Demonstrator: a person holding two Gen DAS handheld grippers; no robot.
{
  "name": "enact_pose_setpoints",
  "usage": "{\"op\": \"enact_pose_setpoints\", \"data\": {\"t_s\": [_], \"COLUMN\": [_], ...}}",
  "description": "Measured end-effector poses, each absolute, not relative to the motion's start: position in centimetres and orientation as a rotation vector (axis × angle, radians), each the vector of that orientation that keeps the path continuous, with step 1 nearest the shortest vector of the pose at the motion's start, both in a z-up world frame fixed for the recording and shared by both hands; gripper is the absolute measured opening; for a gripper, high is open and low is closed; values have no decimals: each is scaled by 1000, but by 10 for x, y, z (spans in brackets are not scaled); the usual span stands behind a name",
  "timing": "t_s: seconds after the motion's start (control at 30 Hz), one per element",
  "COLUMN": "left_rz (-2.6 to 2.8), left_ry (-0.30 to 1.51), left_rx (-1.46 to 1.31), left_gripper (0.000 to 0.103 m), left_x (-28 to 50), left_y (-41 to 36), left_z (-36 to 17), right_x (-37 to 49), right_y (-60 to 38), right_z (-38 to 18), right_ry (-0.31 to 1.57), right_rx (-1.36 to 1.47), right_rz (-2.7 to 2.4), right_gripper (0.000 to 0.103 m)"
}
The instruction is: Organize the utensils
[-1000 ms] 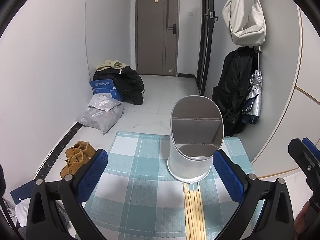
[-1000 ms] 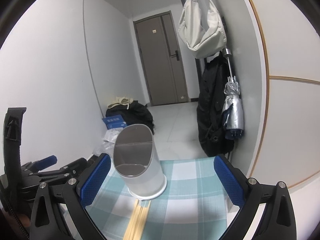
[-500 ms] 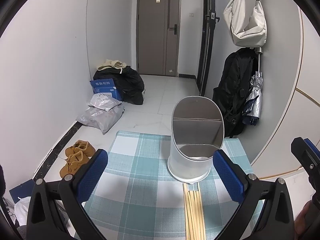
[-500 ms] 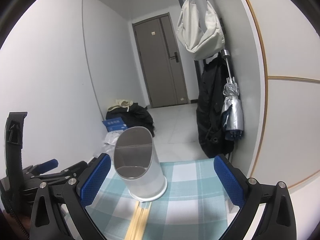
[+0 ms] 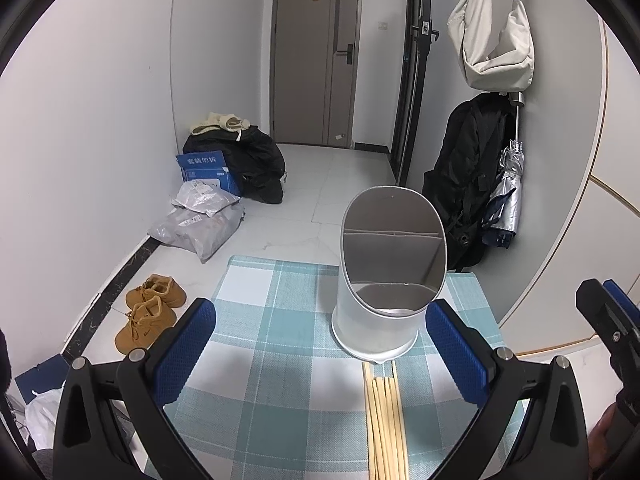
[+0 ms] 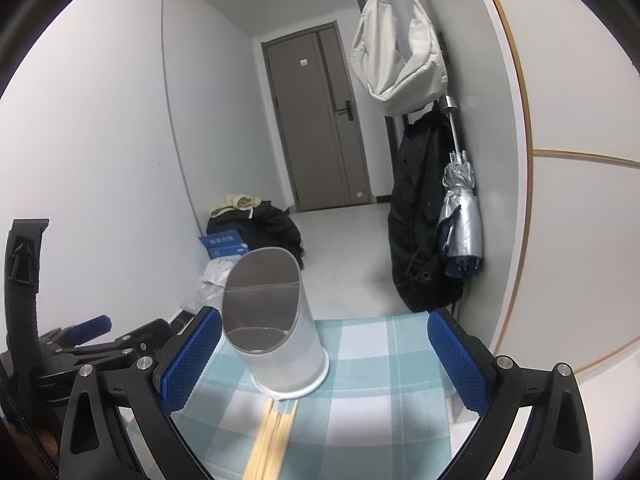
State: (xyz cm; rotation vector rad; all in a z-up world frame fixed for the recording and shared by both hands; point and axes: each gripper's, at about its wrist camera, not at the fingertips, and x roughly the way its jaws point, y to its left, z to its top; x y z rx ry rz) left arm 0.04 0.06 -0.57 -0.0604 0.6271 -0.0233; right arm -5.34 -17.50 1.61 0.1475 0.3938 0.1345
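A metal utensil holder (image 5: 390, 276) with a slanted oval mouth and an inner divider stands upright on the teal checked tablecloth (image 5: 280, 380); nothing stands in it. The holder (image 6: 272, 324) also shows in the right wrist view. Several bamboo chopsticks (image 5: 386, 416) lie side by side just in front of its base, blurred as chopsticks (image 6: 272, 440) in the right view. My left gripper (image 5: 320, 344) hovers open above the cloth, short of the holder, with nothing between its blue pads. My right gripper (image 6: 324, 356) is open too, framing the holder from the right. The left gripper (image 6: 80, 340) appears at that view's left edge.
The table's far edge drops to a tiled hallway. On the floor lie brown boots (image 5: 150, 316), grey parcels (image 5: 200, 224), a blue box (image 5: 206, 170) and a black bag (image 5: 240, 160). A black backpack (image 5: 468, 184), a folded umbrella (image 5: 506, 200) and a beige bag (image 5: 496, 36) hang on the right wall.
Both views have tilted upward slightly, so the holder and chopsticks sit a little lower in frame. Both grippers stay open and nothing on the table has moved.
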Motion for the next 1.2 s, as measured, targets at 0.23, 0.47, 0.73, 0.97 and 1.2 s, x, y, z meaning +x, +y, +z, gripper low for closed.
{"op": "enact_pose_setpoints", "data": {"t_s": [0.23, 0.47, 0.73, 0.97, 1.2], "left_rz": [-25, 27, 51, 52, 54], "left_ry": [674, 730, 802, 871, 923], "left_rx": [-70, -81, -114, -125, -161], "left_gripper": [102, 102, 102, 102, 102], "left_x": [7, 21, 36, 43, 45], "left_y": [7, 25, 52, 67, 79], "left_z": [-10, -22, -35, -45, -49], "right_x": [-46, -13, 13, 23, 21], "right_y": [-167, -153, -128, -105, -93], "right_z": [7, -38, -102, -134, -140], "right_ry": [446, 713, 975, 1071, 1120], "right_rx": [127, 87, 0, -105, -188], "right_rz": [167, 215, 251, 234, 218], "right_gripper": [103, 93, 69, 53, 46]}}
